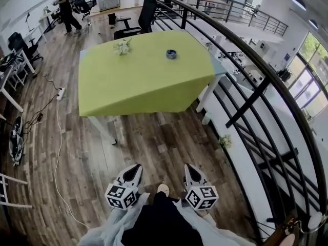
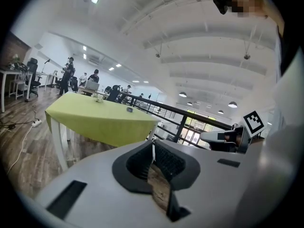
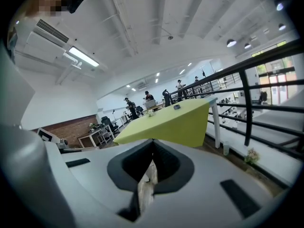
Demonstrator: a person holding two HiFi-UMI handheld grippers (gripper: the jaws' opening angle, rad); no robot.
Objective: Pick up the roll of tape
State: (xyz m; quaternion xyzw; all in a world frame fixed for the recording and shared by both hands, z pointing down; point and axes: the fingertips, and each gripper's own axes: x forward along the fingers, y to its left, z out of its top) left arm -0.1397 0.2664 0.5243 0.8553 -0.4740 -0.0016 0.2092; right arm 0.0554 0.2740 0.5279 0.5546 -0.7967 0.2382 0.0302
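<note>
Green-clothed table (image 1: 133,81) bears roll of tape (image 1: 171,54) and flowers (image 1: 123,46); left tool (image 1: 137,167), right tool (image 1: 188,167) both closed.

Matt yellow-green tablecloth (image 1: 138,81), smooth, hanging flat over the edges above white painted table legs (image 1: 102,129). Wood-plank floor (image 1: 154,142) in mixed browns, grain showing, with a faint sheen. Black-painted metal railing (image 1: 246,94), smooth, slightly glossy along the top bar. Thin white plastic-sheathed cable (image 1: 57,137) on the boards. Blue roll of tape (image 1: 171,54), too small to judge for finish. Smooth matt grey plastic shells on the left gripper (image 1: 136,167) and the right gripper (image 1: 188,167), with flat black-and-white printed marker faces. Dark, finely ribbed pads (image 2: 167,161), rubbery in look, set in matt black surrounds.
</note>
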